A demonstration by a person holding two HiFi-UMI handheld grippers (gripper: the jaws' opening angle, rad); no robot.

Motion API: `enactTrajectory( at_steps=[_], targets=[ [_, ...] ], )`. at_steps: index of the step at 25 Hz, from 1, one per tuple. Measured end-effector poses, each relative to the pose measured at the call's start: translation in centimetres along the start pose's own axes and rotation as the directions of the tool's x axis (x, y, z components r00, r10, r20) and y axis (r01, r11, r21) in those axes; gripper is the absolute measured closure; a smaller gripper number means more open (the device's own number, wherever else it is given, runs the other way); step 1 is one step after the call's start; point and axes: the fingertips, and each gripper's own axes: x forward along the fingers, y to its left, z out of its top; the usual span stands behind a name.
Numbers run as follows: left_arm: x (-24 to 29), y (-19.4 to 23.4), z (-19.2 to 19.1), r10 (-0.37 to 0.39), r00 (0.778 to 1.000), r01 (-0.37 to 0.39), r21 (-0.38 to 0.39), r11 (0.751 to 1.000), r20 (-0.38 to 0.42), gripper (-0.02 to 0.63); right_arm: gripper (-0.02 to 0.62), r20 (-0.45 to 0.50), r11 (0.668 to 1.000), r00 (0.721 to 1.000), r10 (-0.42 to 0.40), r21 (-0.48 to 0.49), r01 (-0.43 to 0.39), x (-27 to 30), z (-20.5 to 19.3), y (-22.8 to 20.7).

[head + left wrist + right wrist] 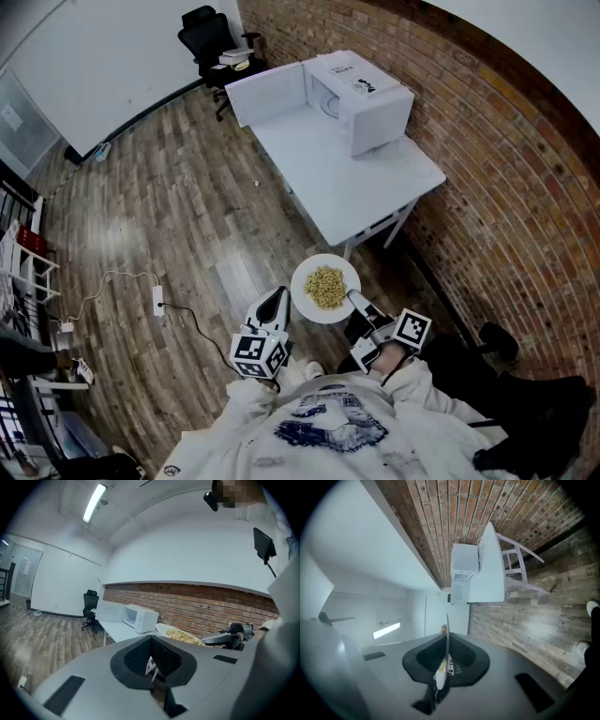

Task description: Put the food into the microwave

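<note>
A white plate [305,306] heaped with yellowish food [325,286] hangs above the wooden floor in front of me. My right gripper [354,300] is shut on its near right rim. In the right gripper view the plate [446,634] shows edge-on between the jaws. My left gripper [277,298] hangs just left of the plate, not touching it, its jaws together and empty. The white microwave [361,89] stands at the far end of a white table [347,178] with its door [267,92] swung open. The left gripper view shows the microwave [140,617] and the plate [180,635] ahead.
A brick wall [487,159] runs along the right, behind the table. A black office chair [211,37] stands beyond the table. A power strip with its cable [157,300] lies on the floor to the left. A shelf rack [23,262] lines the left edge.
</note>
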Motion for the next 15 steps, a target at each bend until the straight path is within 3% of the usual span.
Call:
enactTrajectory(
  at_steps=[6,15],
  targets=[
    [-2.7,3.1,-0.7,0.048,0.999,-0.048,-0.028,0.998,-0.003,0.598,0.572,-0.03,1.0,1.0,-0.003,-0.011,0.003,1.7,-3.1,-0.1],
    [-0.3,4.4,-0.3,0.116,0.993,-0.116,-0.029,0.993,-0.009,0.598,0.571,-0.083,1.0,0.996,0.015,-0.02,-0.017,4.5,-1.5,-0.1]
  ],
)
